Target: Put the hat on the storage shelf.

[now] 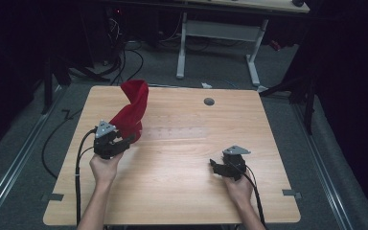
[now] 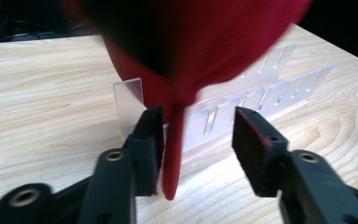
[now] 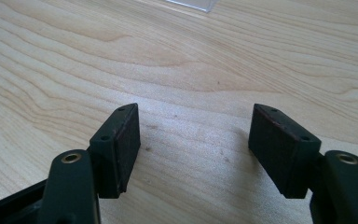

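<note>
A red cloth stands twisted up from the left part of the wooden table, draped over a clear slotted acrylic rack. My left gripper is at the cloth's lower end. In the left gripper view the left gripper is open, and a narrow hanging tail of the red cloth lies against the inner face of its left jaw. My right gripper hovers low over bare wood at the right. Its jaws stand wide apart in the right gripper view, and the right gripper holds nothing.
The clear rack runs faintly across the table's middle, and one of its corners shows ahead of the right gripper. A round grommet hole sits near the far edge. Beyond the table stands a white-legged desk with cables on the floor.
</note>
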